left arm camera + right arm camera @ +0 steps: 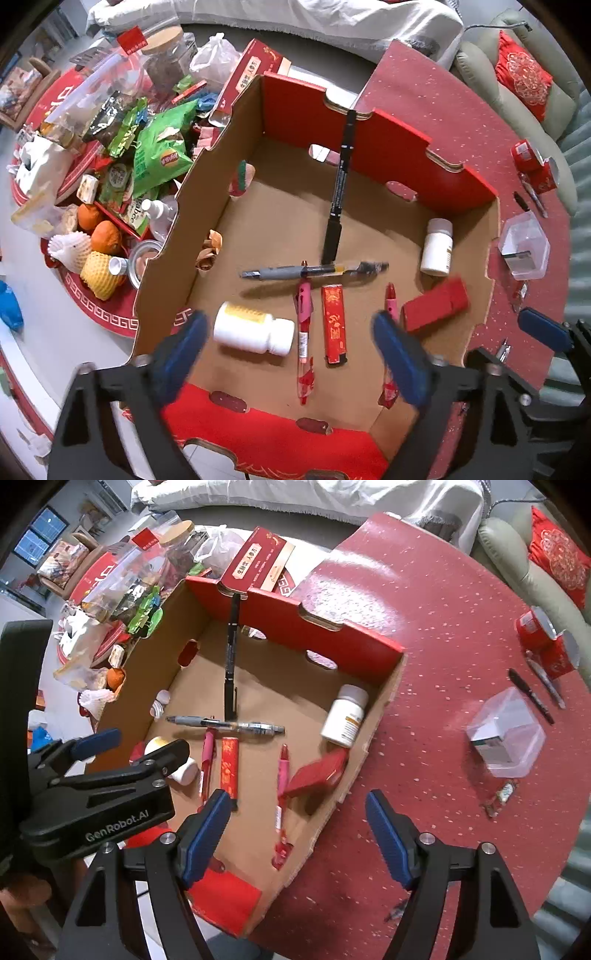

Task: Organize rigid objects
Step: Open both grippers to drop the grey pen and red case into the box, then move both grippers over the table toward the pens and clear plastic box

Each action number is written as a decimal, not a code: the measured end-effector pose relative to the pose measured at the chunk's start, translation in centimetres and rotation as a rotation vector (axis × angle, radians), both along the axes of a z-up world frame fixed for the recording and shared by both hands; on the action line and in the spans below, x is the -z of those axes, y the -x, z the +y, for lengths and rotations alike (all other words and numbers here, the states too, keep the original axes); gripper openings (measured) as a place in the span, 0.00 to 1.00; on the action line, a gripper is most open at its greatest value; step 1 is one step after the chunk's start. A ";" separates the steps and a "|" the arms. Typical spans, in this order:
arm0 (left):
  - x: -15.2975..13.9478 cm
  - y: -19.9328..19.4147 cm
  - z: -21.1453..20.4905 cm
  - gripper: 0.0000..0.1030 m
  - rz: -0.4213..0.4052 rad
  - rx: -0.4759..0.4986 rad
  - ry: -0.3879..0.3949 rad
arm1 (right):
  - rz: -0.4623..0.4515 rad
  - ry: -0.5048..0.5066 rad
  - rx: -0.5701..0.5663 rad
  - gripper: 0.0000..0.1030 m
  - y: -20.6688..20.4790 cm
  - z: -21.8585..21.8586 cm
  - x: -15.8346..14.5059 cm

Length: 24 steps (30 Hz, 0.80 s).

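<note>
Both my grippers point down with jaws apart and nothing between the pads: left gripper (288,354) over the cardboard box (207,206), right gripper (295,834) over the box's right wall. In the box lie two white bottles (255,330), pens, a lighter (334,325) and a blurred red box (436,308) near the right wall. A black marker (340,192) leans on the far wall; the clear container (506,734) on the red table (424,635) has contents I cannot make out.

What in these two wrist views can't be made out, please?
- Small red box: blurred in both views, print unreadable.
- Lying white bottle: right view, mostly behind the left gripper.
- Clear container: contents unclear through the plastic.
</note>
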State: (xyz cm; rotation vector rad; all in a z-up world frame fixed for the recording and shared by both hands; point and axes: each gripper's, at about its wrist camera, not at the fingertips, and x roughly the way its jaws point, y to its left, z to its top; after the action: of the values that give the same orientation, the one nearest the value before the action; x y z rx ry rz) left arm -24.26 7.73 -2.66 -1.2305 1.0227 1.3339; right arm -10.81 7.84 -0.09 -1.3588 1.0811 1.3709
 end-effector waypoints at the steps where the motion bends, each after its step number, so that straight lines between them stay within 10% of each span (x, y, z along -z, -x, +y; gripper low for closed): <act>1: -0.3 -0.2 -0.3 1.00 -0.001 0.004 -0.008 | -0.003 -0.008 -0.001 0.74 -0.3 -0.3 -0.4; 8: -1.5 -3.7 -1.8 1.00 -0.043 0.093 -0.003 | -0.005 -0.031 0.186 0.74 -7.5 -5.3 -1.9; 17: -2.9 -17.3 -5.7 1.00 -0.166 0.441 0.015 | -0.011 0.130 0.678 0.74 -23.5 -15.4 0.7; 24: 2.5 -26.8 -7.7 1.00 -0.055 0.615 0.120 | -0.005 0.128 0.706 0.74 -26.4 -17.8 0.6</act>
State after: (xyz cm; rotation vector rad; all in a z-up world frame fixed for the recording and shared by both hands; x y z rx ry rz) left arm 2.56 -0.01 -5.12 -0.9204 1.3203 0.7655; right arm 15.59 -9.96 -0.71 -0.9183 1.4793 0.7837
